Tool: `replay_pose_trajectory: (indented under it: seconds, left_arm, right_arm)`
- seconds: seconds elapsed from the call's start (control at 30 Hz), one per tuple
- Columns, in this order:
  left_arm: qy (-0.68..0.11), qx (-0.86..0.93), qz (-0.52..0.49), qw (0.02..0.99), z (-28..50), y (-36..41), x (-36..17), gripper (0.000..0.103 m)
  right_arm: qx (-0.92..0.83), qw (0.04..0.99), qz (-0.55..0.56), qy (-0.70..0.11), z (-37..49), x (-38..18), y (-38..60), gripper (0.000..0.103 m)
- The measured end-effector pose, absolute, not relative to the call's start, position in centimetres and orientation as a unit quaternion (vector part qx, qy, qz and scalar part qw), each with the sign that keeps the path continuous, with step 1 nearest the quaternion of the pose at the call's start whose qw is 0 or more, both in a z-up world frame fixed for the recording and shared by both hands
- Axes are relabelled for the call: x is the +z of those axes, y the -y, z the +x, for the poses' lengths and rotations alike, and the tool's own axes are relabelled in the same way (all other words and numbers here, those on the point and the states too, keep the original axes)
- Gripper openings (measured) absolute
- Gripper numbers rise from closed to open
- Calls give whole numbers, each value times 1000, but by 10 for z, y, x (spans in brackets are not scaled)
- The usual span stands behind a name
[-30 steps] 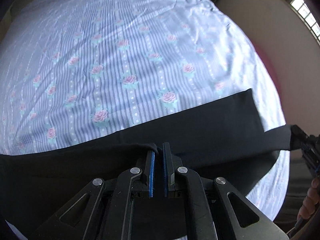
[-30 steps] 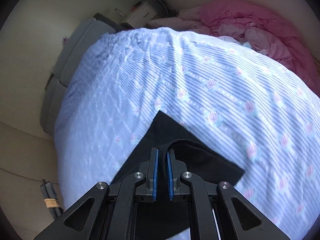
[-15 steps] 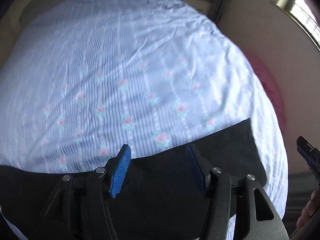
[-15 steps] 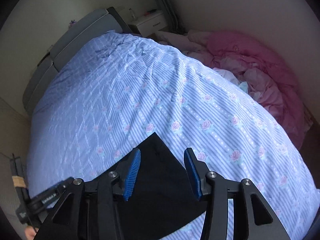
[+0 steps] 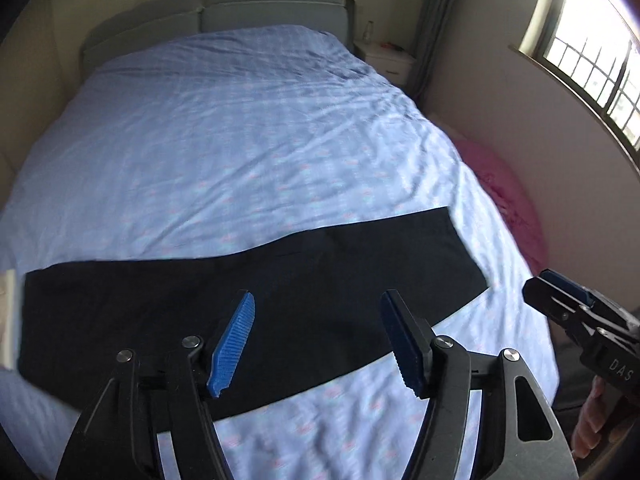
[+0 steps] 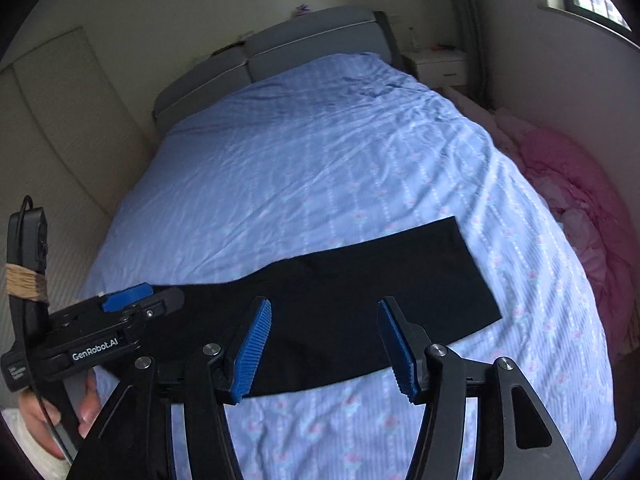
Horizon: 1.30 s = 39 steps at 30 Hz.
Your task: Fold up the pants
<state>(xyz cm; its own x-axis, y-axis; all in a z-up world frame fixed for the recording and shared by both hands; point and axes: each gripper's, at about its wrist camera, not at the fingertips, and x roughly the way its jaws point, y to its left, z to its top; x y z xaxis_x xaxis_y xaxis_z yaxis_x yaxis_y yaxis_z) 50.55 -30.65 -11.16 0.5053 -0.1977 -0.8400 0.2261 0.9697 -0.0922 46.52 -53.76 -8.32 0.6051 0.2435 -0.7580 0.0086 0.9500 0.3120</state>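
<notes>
In your right wrist view, the left gripper (image 6: 140, 300) carries white lettering, "GenRobot.AI", along its black body. In your left wrist view, the right gripper (image 5: 560, 284) shows only the letters "DAS".

Your pants (image 5: 256, 312) lie flat across the near end of the bed (image 5: 240, 140), stretched from its left edge toward its right edge. Your left hand-held gripper (image 5: 316, 344) and right hand-held gripper (image 6: 326, 350) hang side by side above them, touching nothing. The headboard (image 5: 212, 12) stands at the far end, a nightstand (image 5: 386, 60) to its right.
</notes>
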Motion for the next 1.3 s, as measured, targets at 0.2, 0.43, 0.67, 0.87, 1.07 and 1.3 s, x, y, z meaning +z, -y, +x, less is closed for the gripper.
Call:
replay_pose_trajectory:
  seconds: [0.2, 0.43, 0.67, 0.87, 1.07, 1.3]
  left_arm:
    - [-458, -58, -17, 887, 436, 180, -82, 67]
    - [-454, -4, -62, 889, 368, 26, -78, 73]
    - [-493, 23, -62, 867, 344, -130, -108, 73]
    - [-536, 42, -81, 839, 355, -210, -168, 73]
    - [-568, 58, -133, 810, 376, -229, -230, 73]
    - [-600, 55, -167, 780, 392, -212, -277, 73]
  right_arm:
    - [147, 878, 114, -441, 421, -62, 436, 57]
    - [188, 871, 97, -444, 385, -56, 307, 57]
    - [140, 842, 129, -504, 354, -86, 184, 57]
    - [102, 822, 114, -548, 356, -142, 119, 57]
    - [103, 788, 110, -597, 374, -208, 98, 57]
    - [125, 764, 76, -628, 408, -273, 84, 49]
